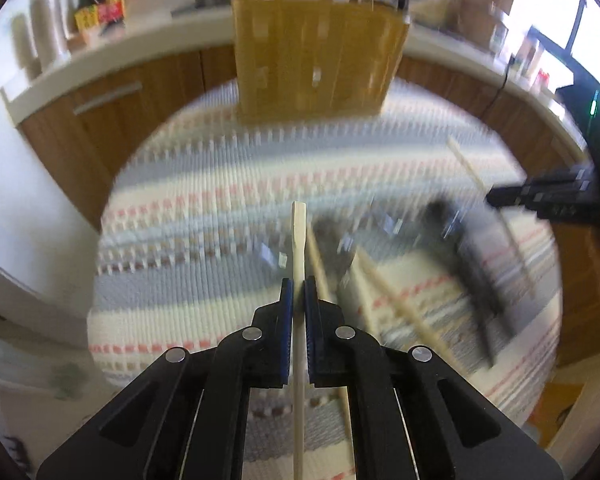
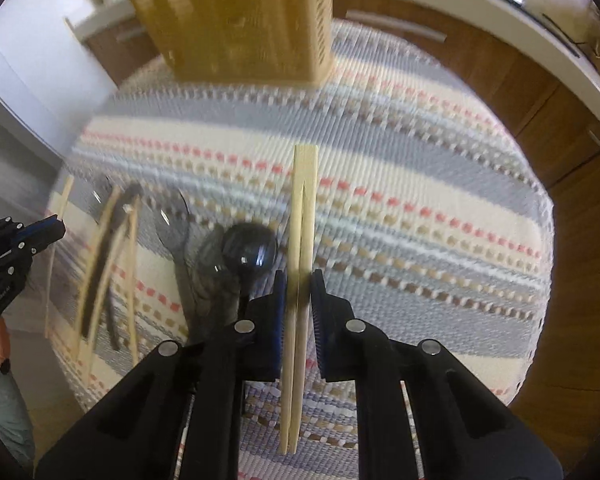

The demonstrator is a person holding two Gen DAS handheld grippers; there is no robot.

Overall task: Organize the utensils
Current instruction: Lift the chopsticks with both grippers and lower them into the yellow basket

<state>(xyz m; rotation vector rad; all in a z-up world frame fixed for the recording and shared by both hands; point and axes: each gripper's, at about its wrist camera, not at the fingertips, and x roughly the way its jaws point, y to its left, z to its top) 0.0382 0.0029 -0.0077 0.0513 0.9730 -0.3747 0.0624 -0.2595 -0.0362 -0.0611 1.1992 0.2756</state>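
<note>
Utensils are lying mostly unsorted on the striped cloth [image 2: 420, 184]: loose chopsticks [image 2: 100, 264] and dark spoons [image 2: 248, 252] are awaiting the wooden holder [image 1: 316, 60]. The left gripper [image 1: 299, 292] is clamping one chopstick [image 1: 299, 232], while the right gripper [image 2: 298, 284] is clamping a joined pair [image 2: 302, 216]; neither is reaching the holder yet.

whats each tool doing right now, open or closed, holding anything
Left tool: closed on a single wooden chopstick.
Right tool: closed on a pair of wooden chopsticks.

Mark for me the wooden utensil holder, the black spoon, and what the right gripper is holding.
wooden utensil holder [image 2: 240, 20], right wrist view, slotted front wall.
black spoon [image 2: 250, 250], right wrist view, glossy bowl.
chopstick pair [image 2: 303, 200], right wrist view, shafts ahead of the right gripper [image 2: 298, 280].
</note>
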